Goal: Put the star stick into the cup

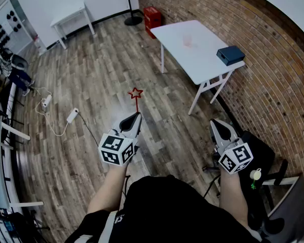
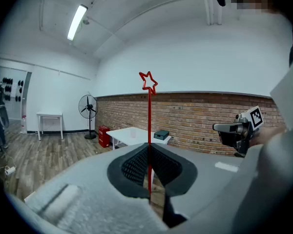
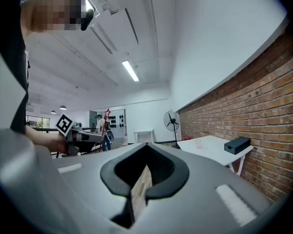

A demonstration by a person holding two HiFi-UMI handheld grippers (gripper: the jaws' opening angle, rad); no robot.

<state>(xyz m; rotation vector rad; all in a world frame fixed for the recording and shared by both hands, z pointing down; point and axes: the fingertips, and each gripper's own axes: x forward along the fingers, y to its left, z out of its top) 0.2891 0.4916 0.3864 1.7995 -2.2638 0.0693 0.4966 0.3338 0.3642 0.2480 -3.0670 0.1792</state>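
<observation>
Carrying the star stick [image 1: 137,104] upright in the left gripper's [image 1: 136,117] clamped fingers, a person stands well apart from the worktop [image 1: 207,59] bearing the cup [image 1: 187,40]; right gripper [image 1: 218,123] closed, empty. Next, likely: walk over.

Left gripper [image 1: 136,118] clamped on star stick [image 1: 136,93] (nose tilted slightly down). Right gripper [image 1: 217,122] closed, empty, level. Both forearms out, well short of white table [image 1: 202,59].
</observation>
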